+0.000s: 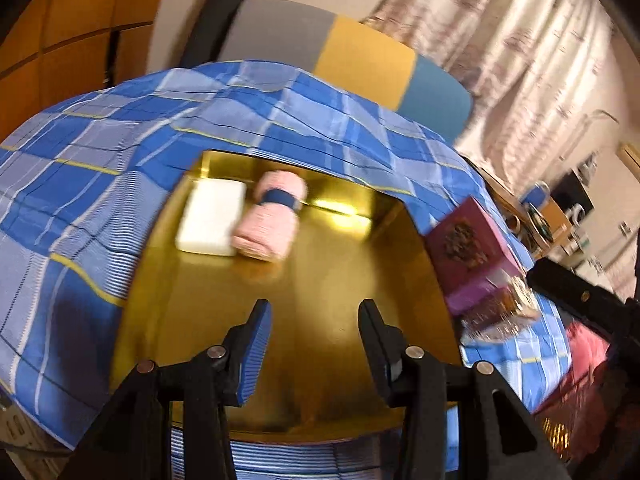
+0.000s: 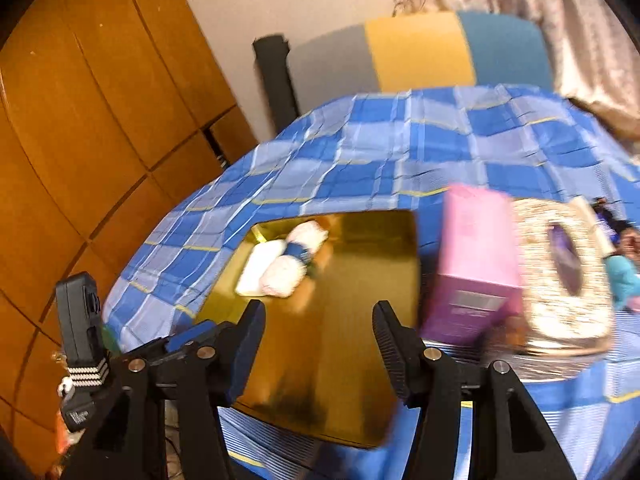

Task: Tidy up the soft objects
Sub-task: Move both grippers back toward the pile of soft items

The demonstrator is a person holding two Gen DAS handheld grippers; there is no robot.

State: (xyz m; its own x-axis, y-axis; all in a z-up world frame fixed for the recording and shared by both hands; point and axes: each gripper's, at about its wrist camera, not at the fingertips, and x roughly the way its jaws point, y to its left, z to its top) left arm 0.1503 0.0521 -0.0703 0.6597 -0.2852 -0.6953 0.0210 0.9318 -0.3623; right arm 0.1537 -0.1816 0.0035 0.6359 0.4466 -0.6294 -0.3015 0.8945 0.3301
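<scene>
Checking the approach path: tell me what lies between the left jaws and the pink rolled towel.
Only bare gold tray floor, seen in the left wrist view.

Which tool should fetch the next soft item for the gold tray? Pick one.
Probably the right tool. Both tools are open and empty over the gold tray, but what looks like a pink soft item lies beyond the purple box, on the right side; the left tool is farther.

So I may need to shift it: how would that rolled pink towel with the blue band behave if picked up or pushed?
The rolled pink towel looks fluffy, so it is probably soft, light and squashy under a gripper. The blue band should keep it from unrolling. Lying on its side on the glossy gold tray, it may roll or slide if pushed.
</scene>
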